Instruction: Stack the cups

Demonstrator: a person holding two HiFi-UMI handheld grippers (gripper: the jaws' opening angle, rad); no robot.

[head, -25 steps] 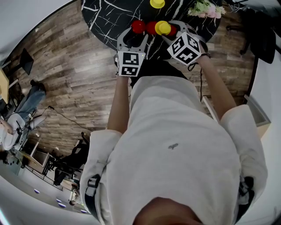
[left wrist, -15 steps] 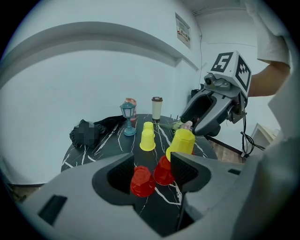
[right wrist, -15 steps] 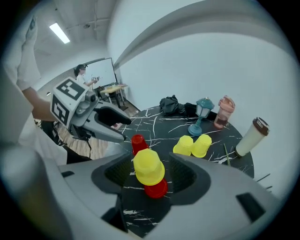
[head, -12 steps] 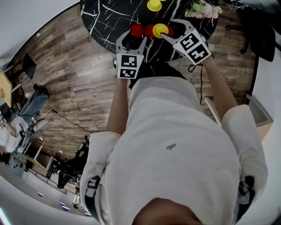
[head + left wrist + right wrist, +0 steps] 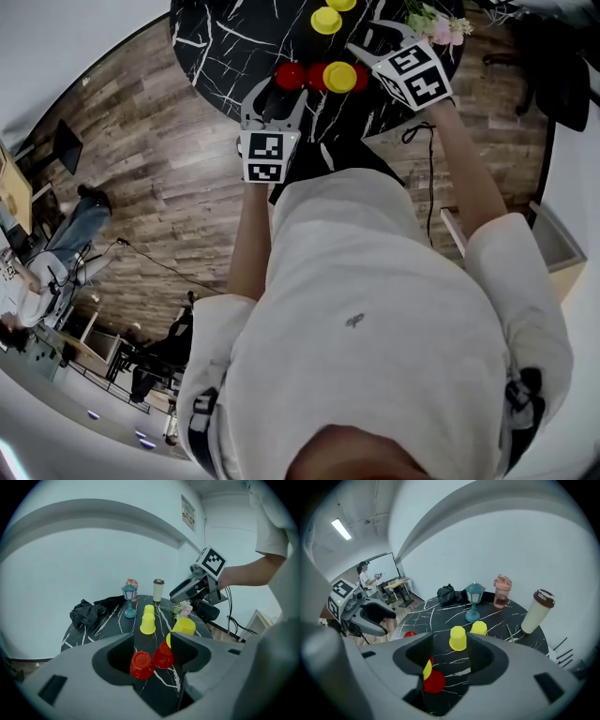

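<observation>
Two red cups [image 5: 290, 75] [image 5: 140, 664] stand upside down near the front of the black marble table [image 5: 225, 37]. Right of them stands an upturned yellow cup [image 5: 339, 77] [image 5: 183, 626], with a red edge showing at its far side. Further back stand two more yellow cups [image 5: 326, 19] [image 5: 458, 638]. My left gripper [image 5: 278, 86] [image 5: 151, 639] hovers just short of the red cups, open and holding nothing. My right gripper [image 5: 367, 39] [image 5: 449, 644] hangs open above the table, right of the yellow cup; its jaws have just been closing a little, with nothing between them.
At the back of the table stand a teal lantern [image 5: 129, 599], a lidded coffee cup [image 5: 158, 590], a pink bottle [image 5: 501, 592], a black cloth [image 5: 89, 611] and flowers [image 5: 436, 17]. The round table edge [image 5: 234, 98] meets wooden floor, and a person stands far left [image 5: 19, 281].
My right gripper has drawn away from the yellow cup toward the table's right side, lifting and rolling. That cup stays by the red ones. The left gripper has hardly moved.
</observation>
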